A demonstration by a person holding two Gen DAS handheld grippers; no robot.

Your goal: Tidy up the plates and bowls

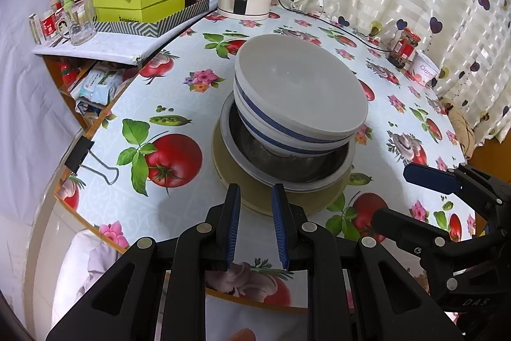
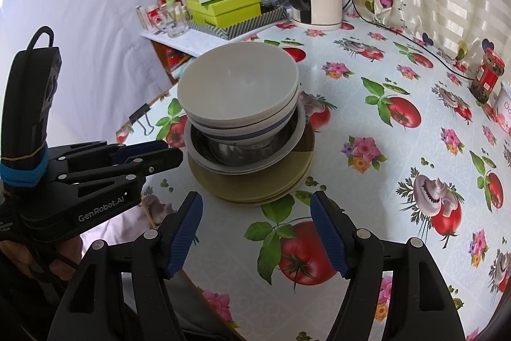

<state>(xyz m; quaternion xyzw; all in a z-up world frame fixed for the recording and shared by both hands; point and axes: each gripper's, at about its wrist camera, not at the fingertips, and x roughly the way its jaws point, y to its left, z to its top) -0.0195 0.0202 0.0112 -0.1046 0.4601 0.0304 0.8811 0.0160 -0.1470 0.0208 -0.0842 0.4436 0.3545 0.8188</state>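
On the left, a black binder clip (image 1: pixel 80 153) grips the table edge. The left gripper (image 1: pixel 255 200) hovers just short of the stack, its jaws a narrow gap apart with nothing between them. At the centre of the fruit-print tablecloth (image 1: pixel 153 203) stands the stack: tan plates (image 2: pixel 252 187) at the bottom, a steel-lined bowl (image 2: pixel 242 154) on them, and two blue-banded white bowls (image 2: pixel 238 91) nested on top. To its right, the right gripper (image 2: pixel 257 208) hangs near the plates, jaws wide apart and empty
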